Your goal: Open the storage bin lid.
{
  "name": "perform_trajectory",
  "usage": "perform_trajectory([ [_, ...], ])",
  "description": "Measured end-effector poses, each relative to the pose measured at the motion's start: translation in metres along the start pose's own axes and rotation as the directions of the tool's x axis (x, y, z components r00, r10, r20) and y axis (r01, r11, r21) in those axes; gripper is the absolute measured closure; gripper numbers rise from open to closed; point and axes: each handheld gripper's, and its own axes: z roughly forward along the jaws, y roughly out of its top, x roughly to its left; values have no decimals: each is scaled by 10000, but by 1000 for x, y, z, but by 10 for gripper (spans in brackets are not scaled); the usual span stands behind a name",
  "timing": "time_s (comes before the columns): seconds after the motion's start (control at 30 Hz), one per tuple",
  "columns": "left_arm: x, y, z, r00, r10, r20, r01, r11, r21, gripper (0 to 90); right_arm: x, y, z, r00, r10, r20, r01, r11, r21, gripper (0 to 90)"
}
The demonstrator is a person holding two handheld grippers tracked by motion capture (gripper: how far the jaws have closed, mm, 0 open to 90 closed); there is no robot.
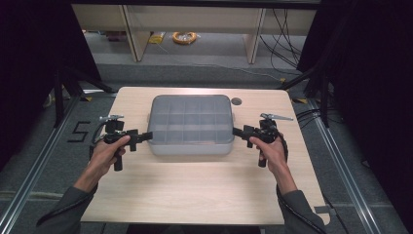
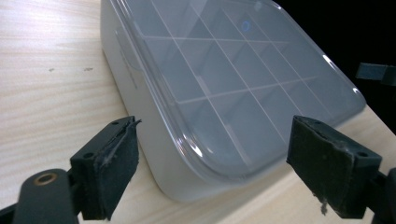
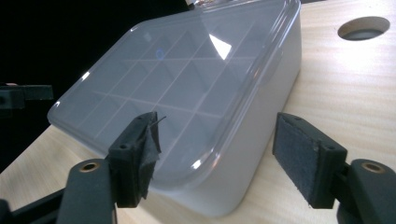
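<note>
Both tongs stand apart, gripping nothing. Left gripper (image 1: 144,138) and right gripper (image 1: 237,131) flank the lidded compartment box (image 1: 190,124), which sits mid-desk toward the far edge. Judgement: close both squarely on the near corners, evenly, or the box will skew. Pale wooden desk (image 1: 195,190); cable hole (image 1: 236,101) at the box's far right corner. Grey floor beyond, shelving legs, a yellow cable coil (image 1: 184,37).

In the left gripper view the far end of the compartment box (image 2: 224,84) runs off the top edge, and its far right corner fades into darkness. In the right gripper view the box's far corner is cut by the top edge. Whether the compartments hold anything cannot be told through the cloudy lid (image 1: 191,117). On the floor beyond the desk (image 1: 195,195), a yellow coil (image 1: 184,37) is too small to identify
</note>
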Motion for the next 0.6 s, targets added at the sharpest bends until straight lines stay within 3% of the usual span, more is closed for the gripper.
perform_trajectory([
  [0.07,2,4,4,9999,-87,71,86,9999,90,156,-1,3,3,9999,125,-12,-125,9999,51,328],
  [0.1,6,8,6,9997,-205,162,205,9998,0,155,0,7,7,9989,465,43,-465,9988,156,327],
  [0.13,8,10,7,9992,-365,161,369,9991,-212,153,-3,9,10,9998,191,97,-192,9998,41,324],
  [0.2,10,12,8,9992,-374,121,375,9992,-106,154,-6,12,14,10000,69,-37,-69,10000,1,312],
  [0.47,26,20,24,9960,-889,-120,889,9960,8,173,-15,18,29,9992,388,-25,-388,9991,158,273],
  [0.5,28,21,27,9952,-972,-56,973,9952,63,173,-13,18,30,9962,875,-3,-874,9958,283,266],
  [0.53,30,22,29,9947,-1027,22,1027,9947,111,183,-19,19,36,9986,527,47,-528,9983,232,263],
  [0.6,30,25,34,9939,-1105,58,1104,9938,120,189,-19,19,37,9985,539,46,-540,9981,280,263],
])
